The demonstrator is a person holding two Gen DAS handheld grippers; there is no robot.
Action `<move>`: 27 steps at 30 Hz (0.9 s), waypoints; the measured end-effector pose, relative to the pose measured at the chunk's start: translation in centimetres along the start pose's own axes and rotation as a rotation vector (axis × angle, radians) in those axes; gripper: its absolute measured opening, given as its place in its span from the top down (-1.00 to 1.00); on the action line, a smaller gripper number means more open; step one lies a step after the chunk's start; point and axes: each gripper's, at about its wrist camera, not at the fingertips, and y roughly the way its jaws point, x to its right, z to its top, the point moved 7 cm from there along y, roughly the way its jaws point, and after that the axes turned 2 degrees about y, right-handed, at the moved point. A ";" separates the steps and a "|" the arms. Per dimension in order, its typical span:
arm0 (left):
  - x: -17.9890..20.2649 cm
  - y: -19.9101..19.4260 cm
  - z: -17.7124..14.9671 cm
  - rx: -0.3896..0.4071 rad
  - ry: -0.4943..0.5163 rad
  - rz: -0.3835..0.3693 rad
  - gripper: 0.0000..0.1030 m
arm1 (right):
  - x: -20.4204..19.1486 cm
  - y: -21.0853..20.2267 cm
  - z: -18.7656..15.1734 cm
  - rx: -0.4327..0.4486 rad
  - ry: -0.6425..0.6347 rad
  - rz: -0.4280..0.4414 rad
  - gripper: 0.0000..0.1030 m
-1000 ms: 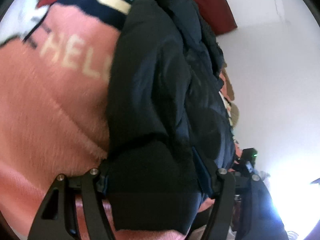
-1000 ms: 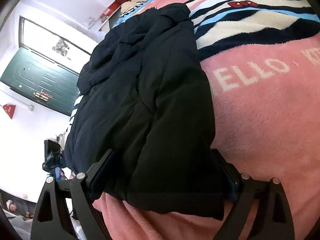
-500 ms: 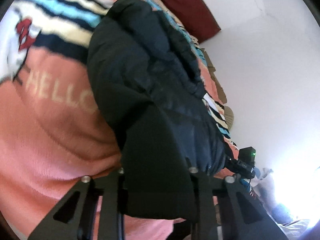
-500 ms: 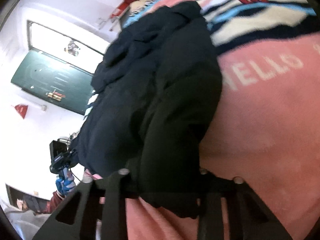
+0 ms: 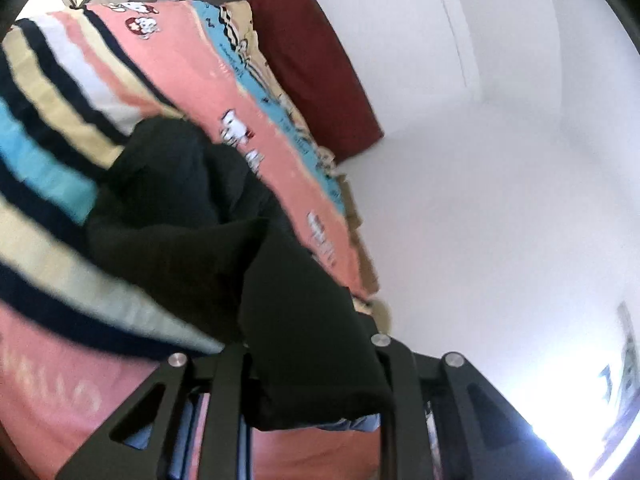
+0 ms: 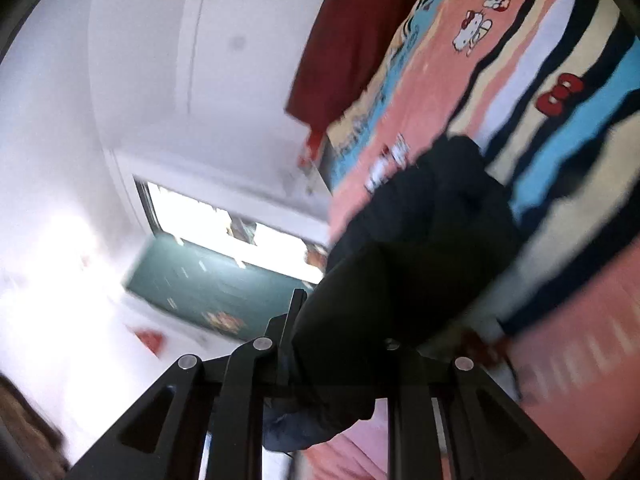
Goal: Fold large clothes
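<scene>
A large black padded jacket (image 5: 192, 216) lies on a pink striped Hello Kitty blanket (image 5: 192, 76) on a bed. My left gripper (image 5: 310, 364) is shut on the jacket's near hem, which is lifted off the blanket and drapes forward over the rest. In the right wrist view my right gripper (image 6: 332, 360) is shut on another part of the same hem of the jacket (image 6: 420, 248), also raised. The blue lining (image 6: 288, 428) hangs below the jaws. Both views are motion-blurred.
A dark red headboard cushion (image 5: 316, 64) stands at the bed's far end against a white wall (image 5: 500, 160). A bright window above a green door (image 6: 216, 280) shows in the right wrist view. The blanket (image 6: 560, 360) spreads around the jacket.
Both grippers closed on the jacket's near hem and lifted it up and forward toward the far end of the bed. The views tilted up to show the wall and headboard.
</scene>
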 end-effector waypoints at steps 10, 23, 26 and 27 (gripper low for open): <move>-3.4 10.5 13.9 0.077 -0.160 0.075 0.63 | 1.5 12.0 11.7 0.132 0.203 0.050 0.59; -16.8 23.8 18.6 -0.010 -0.206 0.218 0.47 | 13.3 24.9 18.4 0.127 0.257 -0.261 0.47; -16.9 23.3 18.6 -0.009 -0.247 0.164 0.33 | 13.8 25.3 18.6 0.121 0.264 -0.237 0.33; -16.6 22.8 18.7 0.001 -0.283 0.111 0.24 | 13.7 25.2 18.8 0.121 0.254 -0.231 0.27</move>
